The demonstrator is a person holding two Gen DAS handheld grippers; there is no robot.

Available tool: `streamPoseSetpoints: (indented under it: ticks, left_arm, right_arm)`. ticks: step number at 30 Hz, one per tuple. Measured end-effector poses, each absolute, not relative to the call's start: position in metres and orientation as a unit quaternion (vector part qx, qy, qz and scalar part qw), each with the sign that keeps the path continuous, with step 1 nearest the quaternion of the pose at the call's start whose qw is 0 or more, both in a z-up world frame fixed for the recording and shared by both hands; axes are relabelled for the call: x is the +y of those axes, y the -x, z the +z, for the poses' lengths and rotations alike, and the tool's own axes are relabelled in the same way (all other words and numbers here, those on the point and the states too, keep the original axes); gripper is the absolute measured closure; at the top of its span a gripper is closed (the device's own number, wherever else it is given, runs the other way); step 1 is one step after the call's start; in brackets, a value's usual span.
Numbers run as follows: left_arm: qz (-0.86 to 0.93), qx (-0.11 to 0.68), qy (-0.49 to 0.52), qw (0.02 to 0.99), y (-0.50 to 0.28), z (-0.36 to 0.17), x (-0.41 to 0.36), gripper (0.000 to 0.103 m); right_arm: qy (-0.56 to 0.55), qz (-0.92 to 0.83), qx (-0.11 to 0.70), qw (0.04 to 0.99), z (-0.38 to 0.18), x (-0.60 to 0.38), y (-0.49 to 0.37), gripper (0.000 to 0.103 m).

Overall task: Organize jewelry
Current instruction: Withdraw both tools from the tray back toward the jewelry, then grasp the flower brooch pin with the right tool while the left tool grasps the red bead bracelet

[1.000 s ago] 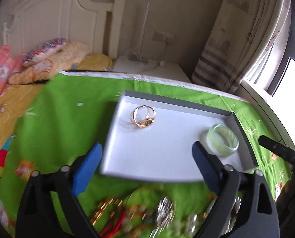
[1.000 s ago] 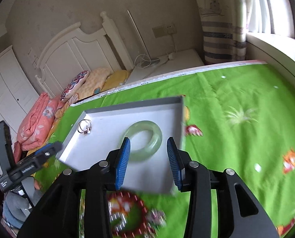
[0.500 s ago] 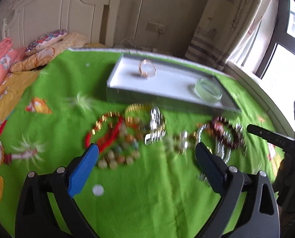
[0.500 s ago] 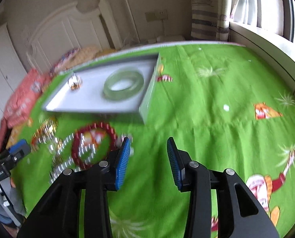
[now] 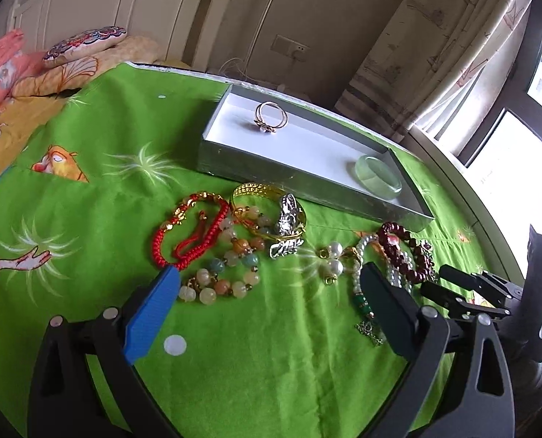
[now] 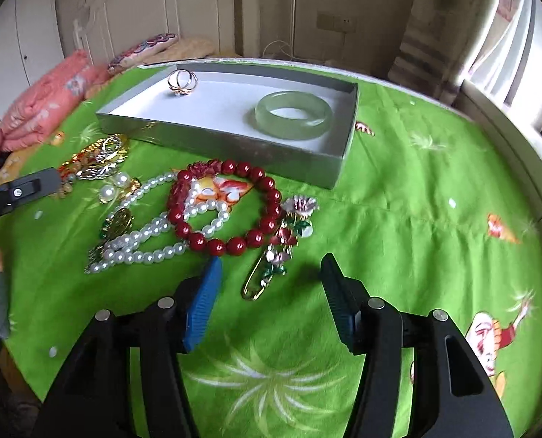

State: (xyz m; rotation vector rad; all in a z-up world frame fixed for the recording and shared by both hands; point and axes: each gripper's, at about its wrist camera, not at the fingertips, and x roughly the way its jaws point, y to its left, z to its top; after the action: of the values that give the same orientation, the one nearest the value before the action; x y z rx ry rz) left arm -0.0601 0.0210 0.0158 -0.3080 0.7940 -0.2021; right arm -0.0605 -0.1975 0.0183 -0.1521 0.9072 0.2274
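A grey box [image 5: 271,179] [image 6: 234,142] with a white floor lies on the green bedspread; in it are a gold ring [image 5: 270,116] [image 6: 181,82] and a pale jade bangle [image 5: 378,177] [image 6: 293,115]. In front of the box lies loose jewelry: a red cord bracelet [image 5: 187,231], a stone-bead bracelet [image 5: 231,270], a gold bangle with a silver charm [image 5: 278,215], a pearl strand [image 6: 154,230], a dark red bead bracelet [image 6: 225,208] and a flower brooch [image 6: 282,244]. My left gripper [image 5: 267,292] stands open above the beads. My right gripper [image 6: 269,273] is opening over the brooch's pin; nothing is gripped.
Pink and patterned pillows [image 6: 45,102] and a white headboard [image 5: 88,7] lie beyond the spread. A window [image 5: 519,109] and curtain [image 5: 435,47] are at the right. The right gripper's body [image 5: 490,292] shows at the left view's right edge.
Both grippers pulled back and sank from over the box to above the loose jewelry. The right gripper's jaws have widened, with the jade bangle left lying in the box.
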Motion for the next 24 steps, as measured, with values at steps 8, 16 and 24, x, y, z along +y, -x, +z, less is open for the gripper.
streamPoseSetpoints:
  ticks: [8,16,24]
  left_arm:
    - [-0.106,0.382,0.166,0.903,0.061,0.015,0.025,0.004]
    - [-0.11,0.383,0.169,0.902,0.062,0.014,0.027,0.004]
    - [-0.11,0.385,0.165,0.901,0.062,0.013,0.025,0.004]
  right_arm:
    - [0.077,0.066,0.433,0.896,0.019,-0.215,0.055,0.049]
    - [0.089,0.07,0.427,0.897,0.018,-0.204,0.046,0.052]
    - [0.059,0.104,0.432,0.894,0.018,-0.205,0.048,0.086]
